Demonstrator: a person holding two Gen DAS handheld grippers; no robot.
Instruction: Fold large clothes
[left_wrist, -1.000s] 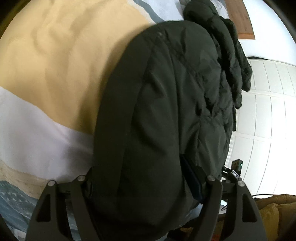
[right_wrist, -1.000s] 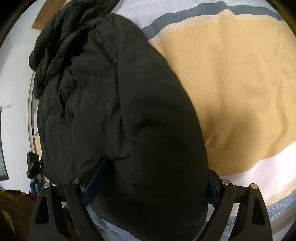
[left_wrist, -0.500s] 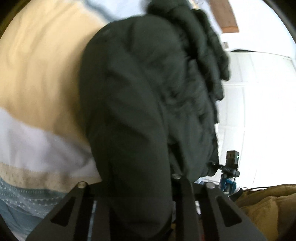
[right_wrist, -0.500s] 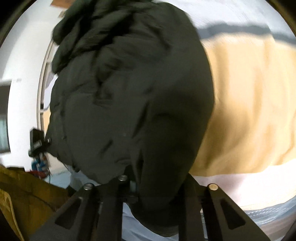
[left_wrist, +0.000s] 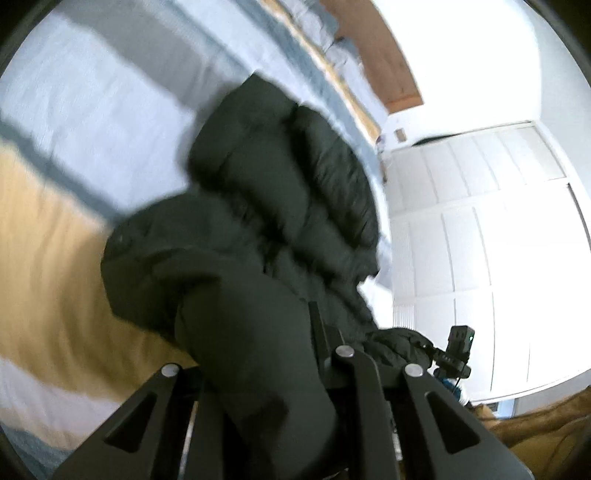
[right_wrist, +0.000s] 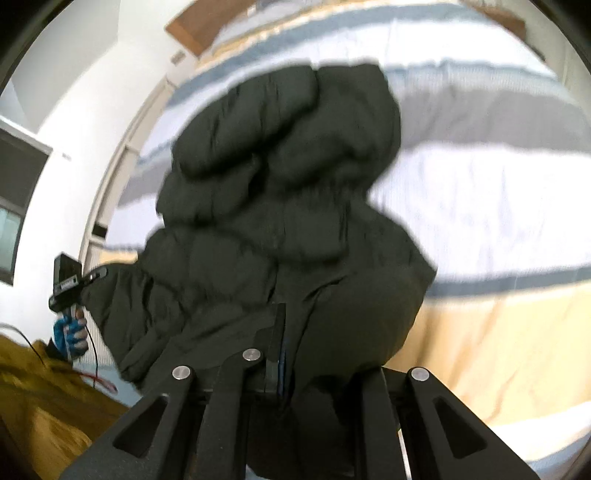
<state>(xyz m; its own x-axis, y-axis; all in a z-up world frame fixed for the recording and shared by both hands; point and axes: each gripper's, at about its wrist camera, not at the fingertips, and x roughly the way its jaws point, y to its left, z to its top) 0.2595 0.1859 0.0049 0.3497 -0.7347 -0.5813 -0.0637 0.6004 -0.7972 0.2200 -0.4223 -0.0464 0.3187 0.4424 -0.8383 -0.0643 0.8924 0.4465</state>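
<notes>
A dark green puffer jacket lies bunched on a striped bedspread; it also fills the middle of the right wrist view. My left gripper is shut on the jacket's near edge, with fabric bulging up between the fingers. My right gripper is shut on the jacket's near edge too. Both hold the near part lifted and rolled toward the jacket's far end. The fingertips are hidden in the fabric.
The bedspread has white, grey and yellow bands. White wardrobe doors stand beyond the bed. A mustard-coloured cloth lies at the lower left. The other hand-held gripper shows at the left edge.
Both grippers closed from open onto the jacket's near edge, then lifted and carried it forward. The jacket now looks shorter and bunched, and more of the bedspread's far stripes show.
</notes>
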